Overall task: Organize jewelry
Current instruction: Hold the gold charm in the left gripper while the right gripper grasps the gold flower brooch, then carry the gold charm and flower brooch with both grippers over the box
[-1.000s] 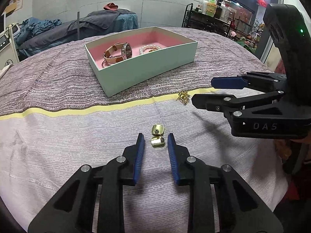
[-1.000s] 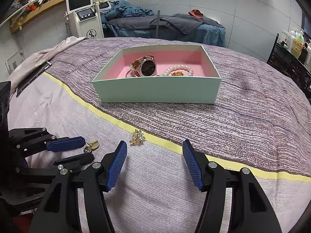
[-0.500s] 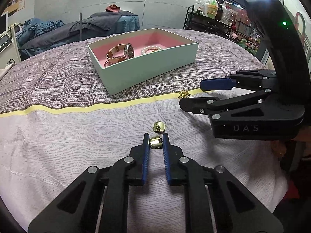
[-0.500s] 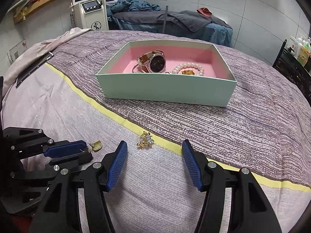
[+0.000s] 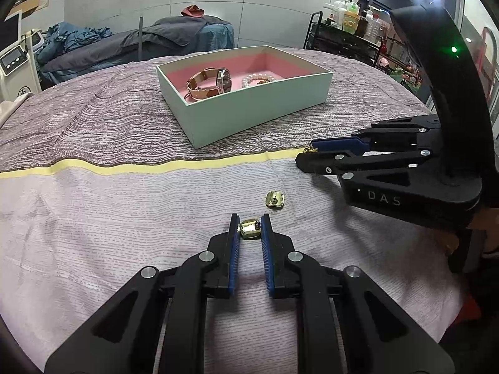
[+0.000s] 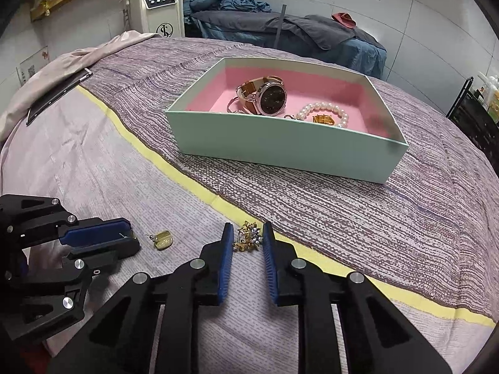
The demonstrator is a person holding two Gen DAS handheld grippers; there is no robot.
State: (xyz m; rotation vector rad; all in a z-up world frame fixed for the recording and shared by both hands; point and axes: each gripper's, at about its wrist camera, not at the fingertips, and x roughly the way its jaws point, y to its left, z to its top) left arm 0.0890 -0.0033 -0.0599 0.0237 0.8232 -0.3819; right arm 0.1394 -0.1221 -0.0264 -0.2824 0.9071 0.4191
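1. Clamping on a gold earring [image 5: 249, 229], the left gripper [image 5: 250, 227] has its blue pads pressed on both sides of the piece; the earring sits at the fingertips, on the lilac part of the bedspread [image 5: 109, 218], on the near side of the box.
2. Second gold earring [image 5: 274, 200] lies loose on the bedspread, just beyond the held one and nearer the box [image 5: 249, 115]. In the right wrist view it [image 6: 162, 239] lies just beside the left gripper's tips.
3. Right gripper [image 6: 248, 238]: jaws have just been closing; they now stand narrow, with the gold flower brooch [image 6: 248, 237] between the pads. Both pads sit against the brooch's edges, so it reads as gripped.
4. Brooch position: on the yellow stripe [image 6: 174, 171] of the bedspread, in front of the box's near wall, well apart from it.
5. Box: mint-green outside, pink lining, open top, resting on the darker striped part of the bedspread.
6. Inside the box: a watch [image 6: 265, 95] with tan strap at its middle; a pearl bracelet [image 6: 324, 113] beside the watch, ringing a small gold piece [image 6: 322, 120].
7. A person's hand [image 5: 489, 233] shows partly behind the right gripper's handle in the left wrist view.
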